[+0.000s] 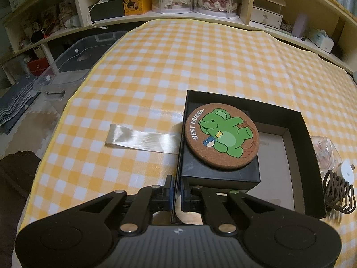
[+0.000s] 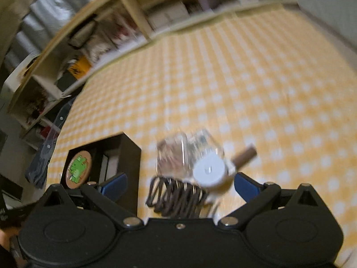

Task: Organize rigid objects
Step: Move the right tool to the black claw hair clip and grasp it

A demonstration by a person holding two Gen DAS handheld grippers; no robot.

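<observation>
Left claw nearest the lens, blue pads drawn narrow and pinched on the near wall of the black box, presumably to steady that box while items are sorted into it. Inside the box, at its left end, a smaller black case carrying a round cork coaster printed with a green bear; right part of the box floor bare, so room judged to remain for further pieces. Silvery ribbon strip lying flat on the yellow checked table, one end reaching the box's left wall. Right claw spread wide and empty, tilted down toward a small cluster just beside the box's right wall: coiled dark cord, white disc, clear plastic container and a short brown cylinder behind them; view blurred, so exact contact between these pieces not determinable. Wide spread judged as readiness to straddle one of the cluster, most likely the disc or the clear container. Shelving with dolls and boxes beyond the far table edge; clear storage bin on the floor at the left.
</observation>
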